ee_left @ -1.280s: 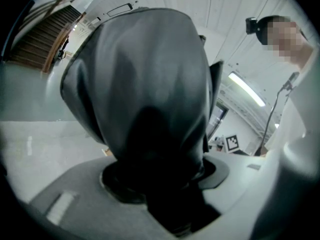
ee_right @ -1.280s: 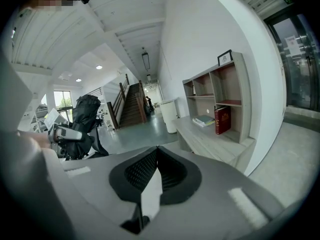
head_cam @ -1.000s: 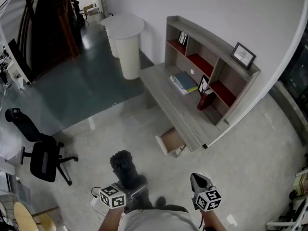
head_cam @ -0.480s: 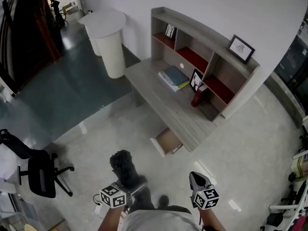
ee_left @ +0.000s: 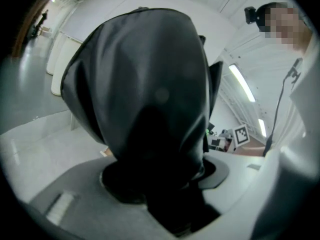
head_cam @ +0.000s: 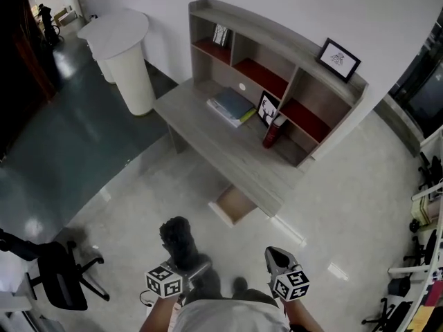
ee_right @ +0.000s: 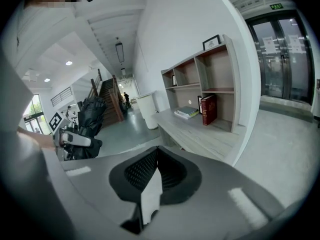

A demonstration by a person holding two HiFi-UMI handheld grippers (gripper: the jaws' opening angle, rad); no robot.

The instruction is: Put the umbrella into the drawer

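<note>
1 folded black umbrella (head_cam: 177, 238) tight between jaws of left gripper (head_cam: 188, 267)

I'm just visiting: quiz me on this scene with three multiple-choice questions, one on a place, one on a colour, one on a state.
1. Where is the drawer? A) under the desk's front edge B) on a windowsill C) beside a sofa
2. What colour is the upright book? A) green B) red C) yellow
3. What does the left hand-held gripper hold? A) nothing B) a cup C) a black umbrella
Answers: 1 A, it juts open below the desktop; 2 B, its cover is red; 3 C, dark fabric fills its jaws.
</note>
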